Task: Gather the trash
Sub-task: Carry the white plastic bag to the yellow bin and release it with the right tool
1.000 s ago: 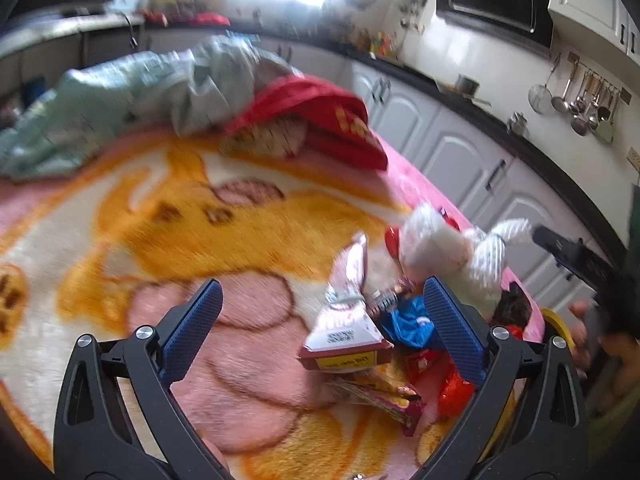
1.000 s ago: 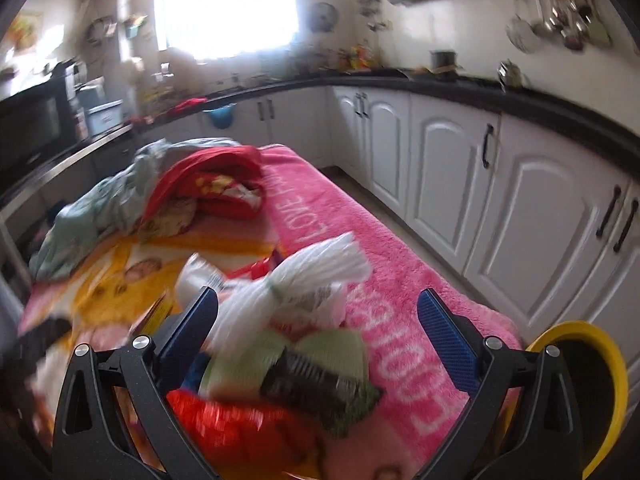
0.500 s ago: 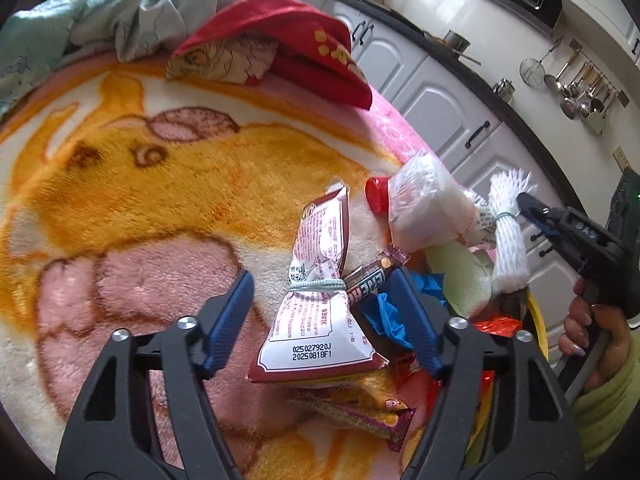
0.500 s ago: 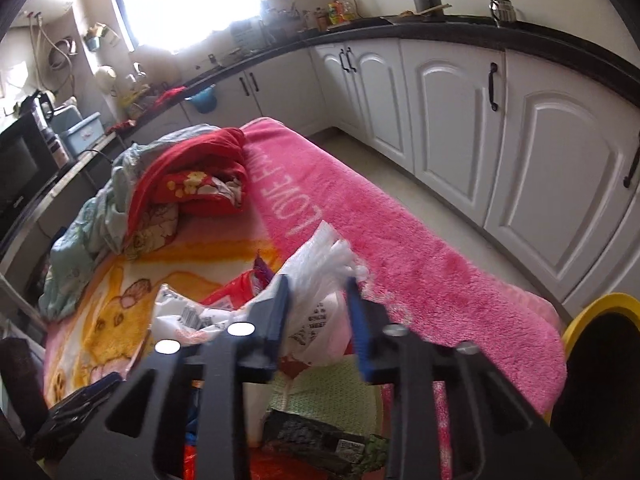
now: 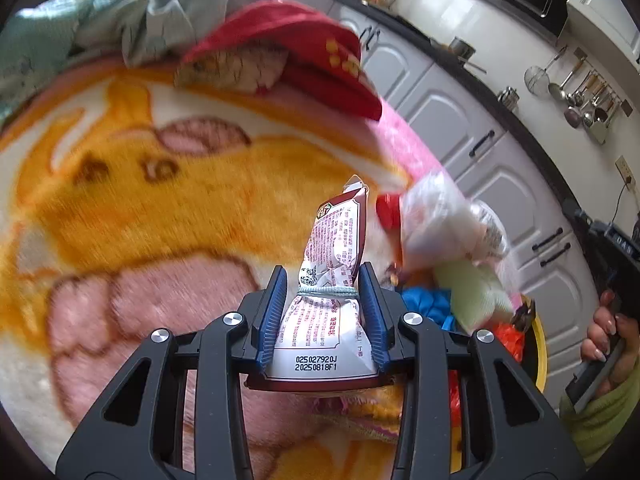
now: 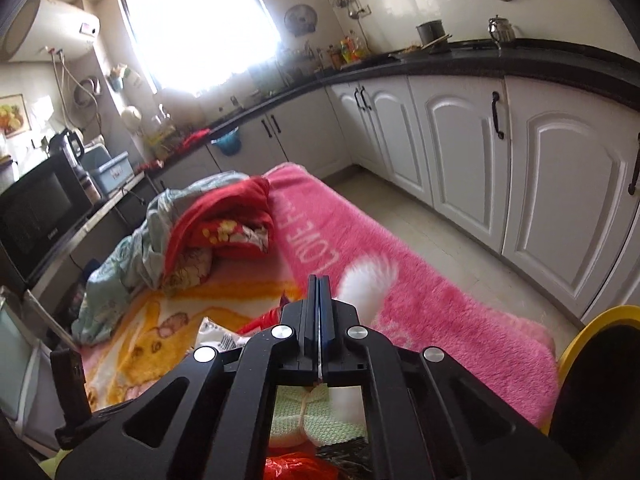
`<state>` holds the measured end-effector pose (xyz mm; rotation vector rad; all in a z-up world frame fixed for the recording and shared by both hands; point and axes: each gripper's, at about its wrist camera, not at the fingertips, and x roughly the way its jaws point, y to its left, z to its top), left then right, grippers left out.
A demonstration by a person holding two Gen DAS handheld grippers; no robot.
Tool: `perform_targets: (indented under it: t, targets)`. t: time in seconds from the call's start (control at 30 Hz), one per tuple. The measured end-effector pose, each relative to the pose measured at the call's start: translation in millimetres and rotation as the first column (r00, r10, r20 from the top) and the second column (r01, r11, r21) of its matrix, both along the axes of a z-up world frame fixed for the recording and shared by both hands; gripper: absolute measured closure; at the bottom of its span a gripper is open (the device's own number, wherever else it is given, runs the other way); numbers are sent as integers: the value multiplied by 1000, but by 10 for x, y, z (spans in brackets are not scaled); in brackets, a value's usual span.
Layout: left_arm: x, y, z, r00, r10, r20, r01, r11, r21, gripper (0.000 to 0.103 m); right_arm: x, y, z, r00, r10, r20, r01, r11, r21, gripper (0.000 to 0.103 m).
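Trash sits heaped at the near right corner of your cartoon-print blanket [image 5: 168, 208], and you have 1 piece of it in each tool. Your left gripper [image 5: 325, 312] has its 2 blue-padded jaws pressed against the sides of a maroon-and-white snack packet [image 5: 332, 280], which stands upright between them with its tied waist level with the fingertips and its printed date code facing you. Just right of that packet lie a red cap [image 5: 387, 210], a crumpled white plastic bag [image 5: 444, 220], a pale green knitted piece [image 5: 472, 292] and a blue wrapper [image 5: 428, 304], all bunched together near the blanket's pink border.

Your right gripper [image 6: 319, 320] has its jaws drawn almost fully together, with only a thin white sliver showing in the slit between them; the white plastic bag [image 6: 366, 284] billows out blurred just beyond the fingertips, so the pinch appears to be on its edge. Under that tool you can see the green knitted piece [image 6: 316, 416] and an orange-red wrapper [image 6: 296, 466]. A yellow-rimmed bin [image 6: 576, 344] stands beside the blanket's corner, at your right.
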<state>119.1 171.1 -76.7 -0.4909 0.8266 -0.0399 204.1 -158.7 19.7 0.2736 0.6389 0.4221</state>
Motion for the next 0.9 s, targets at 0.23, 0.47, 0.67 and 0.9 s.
perform_targets:
  t: [0.23,0.47,0.67,0.9]
  targets:
    - [-36,-17,320,996,16,91,-18,999,26,73,194,-300,-185,996,-10,-89,7,999,-34,79]
    - [76,-287,549,989,-43,143,39,999,31,73,456,-607,-745,980,-115,-162,87,982,-170,60]
    - [250,-611,633,983,-107,150,103,994,30,73,618,-856,-1154,961,-204,-185,155,956,-250,75]
    - [459,-1187,792,963,-202,181,199,979,34,73,575,-1213,-1282,953,-213,-213,162,958,-235,94]
